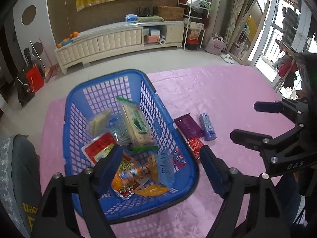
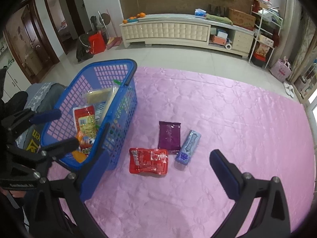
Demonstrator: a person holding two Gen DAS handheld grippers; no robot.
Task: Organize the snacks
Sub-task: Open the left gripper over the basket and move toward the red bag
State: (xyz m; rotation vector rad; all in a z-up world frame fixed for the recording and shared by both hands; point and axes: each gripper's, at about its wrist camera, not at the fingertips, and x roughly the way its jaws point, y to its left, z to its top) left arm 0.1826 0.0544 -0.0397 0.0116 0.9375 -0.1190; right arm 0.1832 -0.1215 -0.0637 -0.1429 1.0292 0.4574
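blue basket [image 2: 122, 119] of snacks, red packet [image 2: 148, 163] outside

You are operating two matching handheld grippers, the left gripper [image 1: 160, 166] and the right gripper [image 2: 158, 170], each showing a matte black plastic frame of angular, braced arms joined by round silver screw heads. Each finger [image 1: 213, 170] is carrying a dark blue ribbed pad along its inner face, and the right unit's body is displaying small white lettering [image 1: 295, 165] on its side. You are wearing a grey patterned garment [image 1: 13, 170] bearing yellow print.
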